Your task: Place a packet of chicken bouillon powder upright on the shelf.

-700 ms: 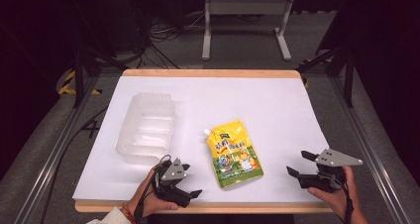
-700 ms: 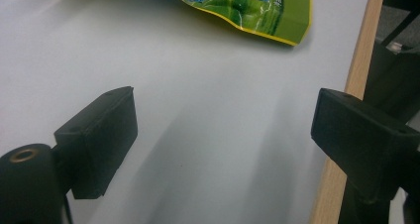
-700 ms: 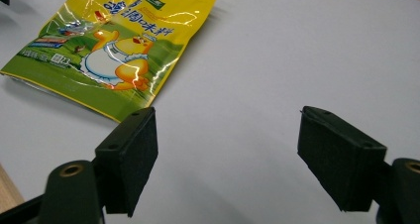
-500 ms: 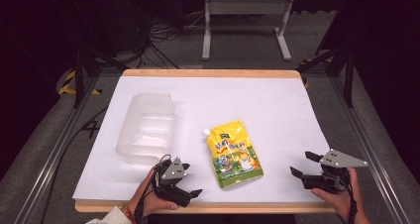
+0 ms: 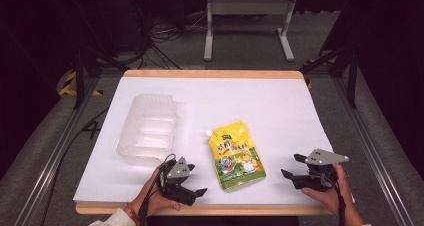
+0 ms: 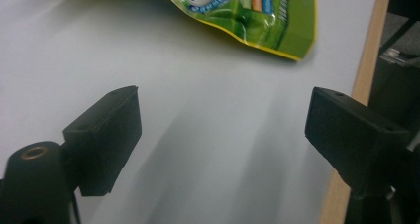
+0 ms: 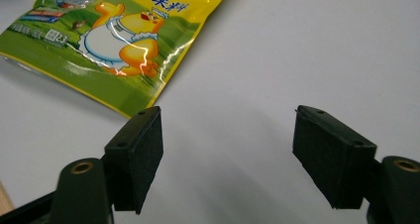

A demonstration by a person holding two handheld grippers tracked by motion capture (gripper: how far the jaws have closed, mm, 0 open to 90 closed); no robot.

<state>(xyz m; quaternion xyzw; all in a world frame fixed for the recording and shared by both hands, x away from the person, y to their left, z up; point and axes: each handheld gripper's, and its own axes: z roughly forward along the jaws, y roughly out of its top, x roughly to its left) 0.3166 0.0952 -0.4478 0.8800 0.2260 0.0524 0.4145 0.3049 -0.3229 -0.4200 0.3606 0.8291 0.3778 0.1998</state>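
Note:
A yellow and green spouted pouch [image 5: 237, 156] with a cartoon duck lies flat on the white table cover [image 5: 250, 103], near the front. My left gripper [image 5: 192, 191] sits at the front edge, left of the pouch, jaws open and empty. In the left gripper view the pouch's bottom corner [image 6: 257, 16] lies beyond the open left gripper [image 6: 223, 115]. My right gripper [image 5: 292, 166] rests to the right of the pouch, open and pointing toward it. The right gripper view has the pouch [image 7: 114, 35] ahead and to the left of the open right gripper [image 7: 228, 135], not touching.
A clear plastic tray [image 5: 147, 128] stands empty on the left, just beyond the left hand. The wooden table edge [image 6: 366, 85] runs close by the left gripper. A metal stand [image 5: 247, 16] and cables lie on the floor behind the table.
The right gripper has edged a little to the left, toward the pouch. The left gripper, the pouch and the tray have not moved.

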